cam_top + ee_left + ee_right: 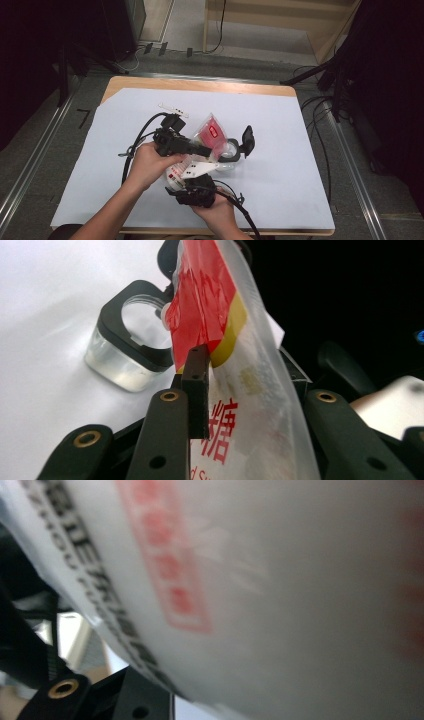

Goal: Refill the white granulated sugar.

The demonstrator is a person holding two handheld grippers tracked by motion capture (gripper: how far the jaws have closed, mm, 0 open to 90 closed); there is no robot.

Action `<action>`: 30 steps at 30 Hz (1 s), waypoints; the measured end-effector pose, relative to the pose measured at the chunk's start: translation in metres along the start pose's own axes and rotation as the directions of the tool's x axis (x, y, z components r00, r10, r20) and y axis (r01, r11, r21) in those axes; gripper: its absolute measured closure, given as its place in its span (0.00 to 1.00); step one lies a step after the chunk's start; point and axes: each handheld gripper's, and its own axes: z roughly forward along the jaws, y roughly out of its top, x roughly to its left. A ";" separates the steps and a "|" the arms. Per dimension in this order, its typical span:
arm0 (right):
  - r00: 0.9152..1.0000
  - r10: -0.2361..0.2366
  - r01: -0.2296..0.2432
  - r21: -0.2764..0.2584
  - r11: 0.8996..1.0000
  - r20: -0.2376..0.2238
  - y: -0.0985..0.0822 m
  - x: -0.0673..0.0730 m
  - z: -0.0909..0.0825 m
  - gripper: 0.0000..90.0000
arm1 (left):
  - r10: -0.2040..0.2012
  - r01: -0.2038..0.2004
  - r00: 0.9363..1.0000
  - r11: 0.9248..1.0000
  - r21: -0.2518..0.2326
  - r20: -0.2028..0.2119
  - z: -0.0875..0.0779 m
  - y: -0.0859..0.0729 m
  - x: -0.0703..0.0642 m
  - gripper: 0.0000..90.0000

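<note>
While both hands work near the middle of the table (300,165), toward its near edge, a sugar bag (207,137) hangs between the two grippers. Its long axis runs from the near edge up toward the far right corner, the red end pointing away from the person. The bag is a flat pouch of translucent, glossy plastic film with red and yellow print and red characters.

The left gripper (202,150) points toward the right edge. Its jaws stand on either side of the bag, and one black pad (197,390) touches the film; whether they clamp it cannot be told. The right gripper (187,186) is below the bag's white lower end, which lies blurred across its own view; its grip cannot be told.

Just beside the bag's red end, a clear square jar (229,152) with a black collar stands on the white table sheet, its hinged black lid (247,137) open.
</note>
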 end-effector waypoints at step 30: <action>0.994 0.072 -0.076 -0.048 0.996 -0.080 0.011 -0.007 -0.011 0.68 | 0.017 -0.016 0.996 1.000 0.009 -0.083 -0.008 0.007 -0.012 0.66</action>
